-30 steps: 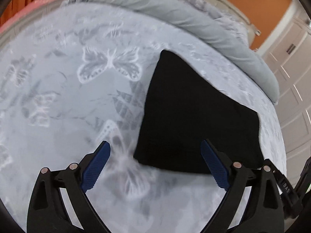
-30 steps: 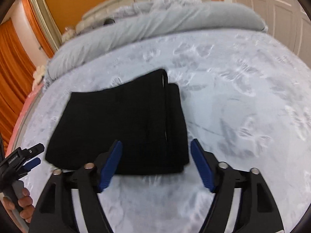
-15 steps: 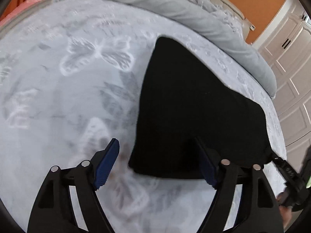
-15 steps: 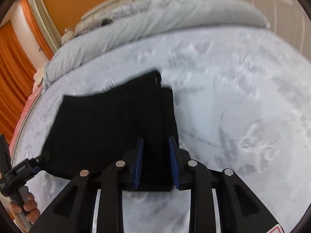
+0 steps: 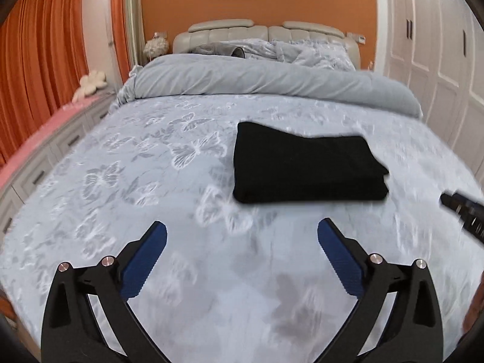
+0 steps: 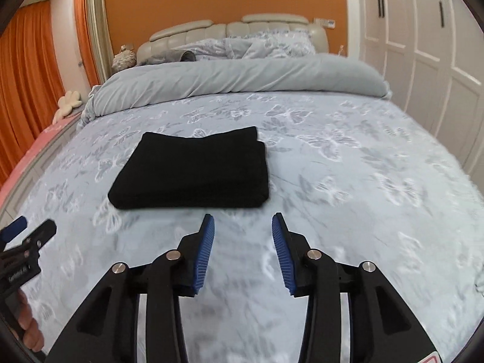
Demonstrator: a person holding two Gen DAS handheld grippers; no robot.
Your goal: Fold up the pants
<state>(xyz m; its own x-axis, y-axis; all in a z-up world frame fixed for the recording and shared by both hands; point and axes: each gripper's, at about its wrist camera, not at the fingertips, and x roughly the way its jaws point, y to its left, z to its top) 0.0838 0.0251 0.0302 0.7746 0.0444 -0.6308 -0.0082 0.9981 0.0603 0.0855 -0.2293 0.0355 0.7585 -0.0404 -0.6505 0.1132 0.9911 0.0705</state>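
Observation:
The black pants (image 5: 305, 169) lie folded into a flat rectangular stack on the grey butterfly-print bedspread (image 5: 151, 181). They also show in the right wrist view (image 6: 193, 171). My left gripper (image 5: 242, 236) is open and empty, held above the bed well short of the pants. My right gripper (image 6: 243, 227) is open and empty, its jaws narrower apart, just in front of the stack's near edge. Nothing touches the pants. The right gripper's tip (image 5: 462, 211) shows at the left view's right edge, and the left gripper (image 6: 27, 242) at the right view's left edge.
A rolled grey duvet (image 5: 272, 78) lies across the bed behind the pants, with pillows and a beige headboard (image 5: 266, 31) beyond. White wardrobe doors (image 5: 438, 45) stand on the right. Orange curtains (image 5: 36, 60) and a pink-topped drawer unit (image 5: 45, 139) are on the left.
Both grippers have pulled back and up from the pants. The right gripper, closed on the stack's edge half a second ago, has opened and let go. The pants stay folded.

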